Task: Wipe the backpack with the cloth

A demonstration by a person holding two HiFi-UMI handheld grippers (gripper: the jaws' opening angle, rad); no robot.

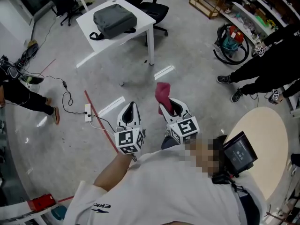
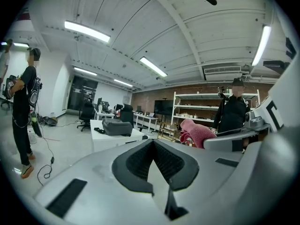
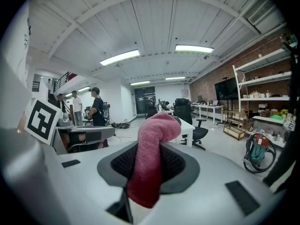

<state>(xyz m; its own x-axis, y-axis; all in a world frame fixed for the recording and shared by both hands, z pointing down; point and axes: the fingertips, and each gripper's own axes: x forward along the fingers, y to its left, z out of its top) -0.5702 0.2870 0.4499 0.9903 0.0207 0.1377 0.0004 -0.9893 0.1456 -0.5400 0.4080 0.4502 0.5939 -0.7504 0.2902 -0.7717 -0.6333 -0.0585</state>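
Overall: the wiping has not begun; both tools are held over the floor, well apart from the backpack.
Backpack, place: one grey backpack [image 1: 115,18] lies flat on the white bench [image 1: 144,23] at the far side of the room, with a dark strap trailing off its near-left corner.
Cloth, place: one pink cloth [image 1: 162,93] stands up out of the right tool, its free end drooping forward over the jaws in the right gripper view.
Right tool [image 3: 150,159]: clenched on the cloth, which fills the gap between the dark pads.
Left tool [image 2: 153,143]: jaws brought together with nothing between them.
Cloth, handling: probably light, soft and limp, with a towel-like nap; it will likely fold under its own weight, so a bunched hold that leaves a short pad beyond the tips should wipe best.
Backpack, handling: probably soft-sided and yielding; it may slide on the smooth bench top under a push. The strap or an outer edge looks the likeliest place for the left tool to steady it.
Count: one backpack, one cloth, one bench, two tools.
Surroundings: one black office chair [image 1: 154,7] stands just behind the bench; cables lie on the floor to the left.
Next need: a walk to the bench, then cloth to the bag's top face.
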